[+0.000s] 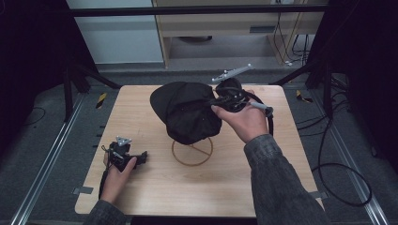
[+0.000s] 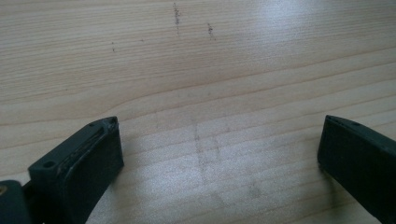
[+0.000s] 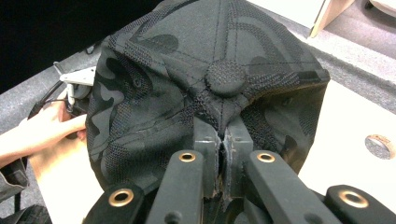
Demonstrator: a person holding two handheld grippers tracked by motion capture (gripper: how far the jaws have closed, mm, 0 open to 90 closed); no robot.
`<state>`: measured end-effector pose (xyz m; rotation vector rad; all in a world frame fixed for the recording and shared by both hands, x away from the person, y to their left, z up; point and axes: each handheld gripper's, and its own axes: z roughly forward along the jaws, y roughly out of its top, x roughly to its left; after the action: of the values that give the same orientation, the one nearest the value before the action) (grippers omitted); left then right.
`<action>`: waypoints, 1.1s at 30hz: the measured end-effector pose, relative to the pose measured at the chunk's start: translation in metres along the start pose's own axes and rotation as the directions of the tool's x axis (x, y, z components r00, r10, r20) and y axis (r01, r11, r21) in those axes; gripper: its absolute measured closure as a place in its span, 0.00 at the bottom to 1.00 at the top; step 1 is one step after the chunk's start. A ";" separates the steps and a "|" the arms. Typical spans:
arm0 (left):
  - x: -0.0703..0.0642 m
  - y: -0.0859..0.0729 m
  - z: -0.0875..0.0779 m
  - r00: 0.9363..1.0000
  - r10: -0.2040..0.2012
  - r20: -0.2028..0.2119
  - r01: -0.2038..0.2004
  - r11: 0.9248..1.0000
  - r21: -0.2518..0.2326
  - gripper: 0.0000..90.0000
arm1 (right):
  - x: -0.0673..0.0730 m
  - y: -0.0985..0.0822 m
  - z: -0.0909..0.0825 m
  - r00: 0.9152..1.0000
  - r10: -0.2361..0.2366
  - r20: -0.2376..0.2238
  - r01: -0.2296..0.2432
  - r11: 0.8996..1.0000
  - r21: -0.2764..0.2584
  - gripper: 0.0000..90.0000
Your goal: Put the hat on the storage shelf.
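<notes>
A black camouflage cap (image 1: 187, 110) hangs above the middle of the wooden table (image 1: 141, 187), over a wooden ring stand (image 1: 192, 151). My right gripper (image 1: 217, 100) holds it from the right side. In the right gripper view its jaws stand closed together on a fold of the cap (image 3: 210, 74) just below the crown button (image 3: 226, 77). My left gripper (image 1: 141, 157) rests low at the table's front left in a person's hand. Its jaws stand wide apart over bare wood in the left gripper view, left gripper (image 2: 219, 149) with nothing between them.
The stand's round wire base lies on the table under the cap. Black frame posts (image 1: 70, 79) rise at the back left and right. A cable (image 1: 338, 183) trails off the table's right side onto the grey floor. A small round hole (image 3: 380, 145) marks the tabletop.
</notes>
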<state>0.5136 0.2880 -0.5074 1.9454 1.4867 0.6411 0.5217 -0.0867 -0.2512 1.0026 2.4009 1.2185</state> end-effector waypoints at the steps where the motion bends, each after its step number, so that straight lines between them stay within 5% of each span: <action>1: 0.000 0.000 0.000 1.000 0.000 0.000 0.000 1.000 0.000 0.00 | 0.000 0.000 0.001 1.000 -0.001 -0.001 0.001 1.000 0.001 0.96; 33: 0.000 0.000 0.000 1.000 0.000 0.000 0.000 1.000 0.000 0.00 | 0.010 -0.004 0.028 1.000 -0.030 0.007 0.030 0.999 0.039 0.94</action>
<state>0.5137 0.2880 -0.5075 1.9449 1.4864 0.6410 0.5268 -0.0648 -0.2707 0.9766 2.4339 1.1603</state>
